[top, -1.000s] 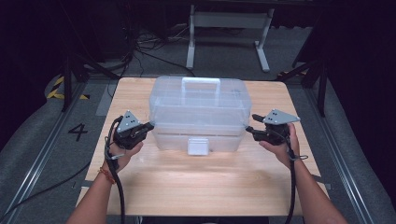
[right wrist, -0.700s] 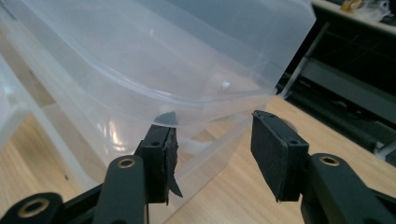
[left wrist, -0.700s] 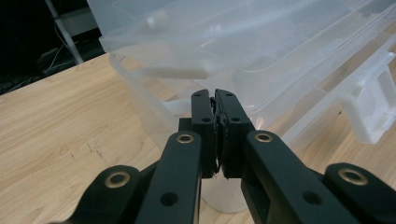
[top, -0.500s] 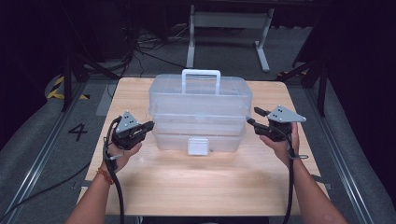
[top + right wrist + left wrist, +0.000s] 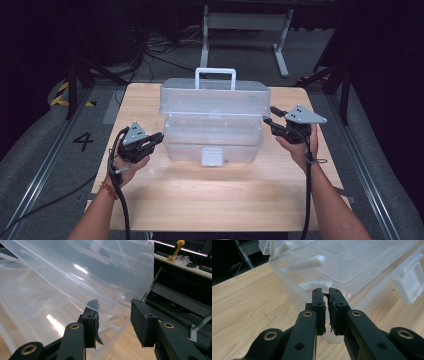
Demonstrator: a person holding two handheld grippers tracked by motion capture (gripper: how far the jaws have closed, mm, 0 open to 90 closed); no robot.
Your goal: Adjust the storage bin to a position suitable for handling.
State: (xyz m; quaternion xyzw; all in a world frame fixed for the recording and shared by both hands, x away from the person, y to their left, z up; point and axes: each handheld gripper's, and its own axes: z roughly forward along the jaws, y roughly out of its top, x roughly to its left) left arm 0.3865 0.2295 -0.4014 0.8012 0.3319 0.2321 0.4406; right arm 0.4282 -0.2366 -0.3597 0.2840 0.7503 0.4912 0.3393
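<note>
At the middle of the counter (image 5: 150,200) stands one clear box (image 5: 212,135) with one white handle (image 5: 215,77) at 12 o'clock and one latch (image 5: 212,156) at 6 o'clock. The left tongs (image 5: 159,136), at 9 o'clock, are almost closed, holding nothing. The right tongs (image 5: 268,116), at 3 o'clock, have just been closing around the lid (image 5: 215,97) edge; I cannot tell if they grip. The smooth lid may slip out and drop.

there was one clear plastic box (image 5: 214,125) on one wooden counter (image 5: 200,200). the box had one white handle (image 5: 215,73) and one white latch (image 5: 211,155). two tongs were there, one left (image 5: 159,136) and one right (image 5: 268,116), with two hands.
</note>
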